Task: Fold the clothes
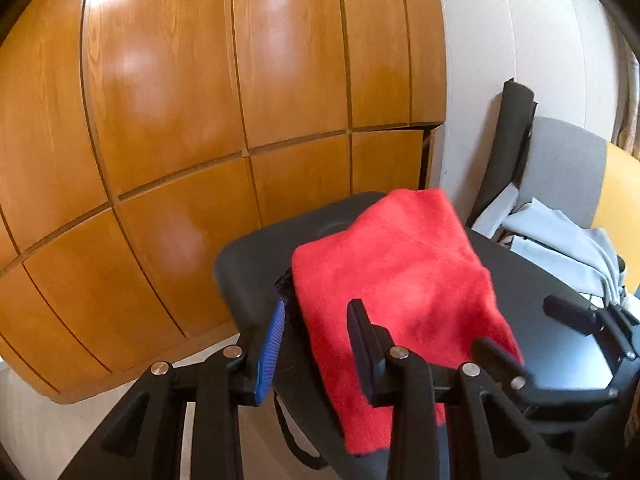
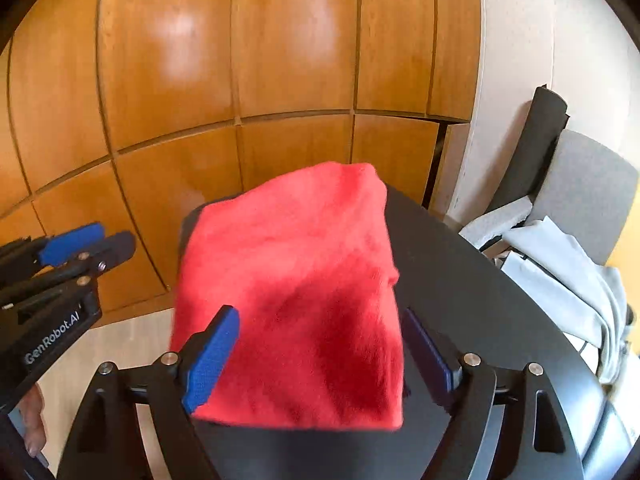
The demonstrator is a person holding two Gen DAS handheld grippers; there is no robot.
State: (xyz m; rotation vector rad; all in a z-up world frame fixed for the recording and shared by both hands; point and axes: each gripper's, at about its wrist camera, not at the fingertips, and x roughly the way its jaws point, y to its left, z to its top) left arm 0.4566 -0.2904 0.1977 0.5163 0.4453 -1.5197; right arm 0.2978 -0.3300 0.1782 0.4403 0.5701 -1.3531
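1. Red cloth (image 2: 296,300) lies already folded into a compact rectangle on the dark round table (image 2: 480,292), its left edge overhanging the table's rim, with wooden cabinet doors (image 2: 240,80) behind.
2. From the right wrist view, the right gripper (image 2: 320,360) has its blue-padded jaws spread wide on either side of the cloth's near edge; they grip nothing and appear to hover over it.
3. From the left wrist view, the left gripper (image 1: 320,340) is likewise spread apart, one jaw off the cloth's left edge and the other above the fabric; it holds nothing.
4. Judging by the tidy shape, the folding of this piece looks close to done: either a last fold or a smoothing and release is in hand.
5. A further fold would call for both grippers to close on the near corners and carry them toward the far edge, keeping the layers aligned.
6. Pale grey garments (image 2: 560,276) heaped on the chair (image 2: 588,184) at right may be next.
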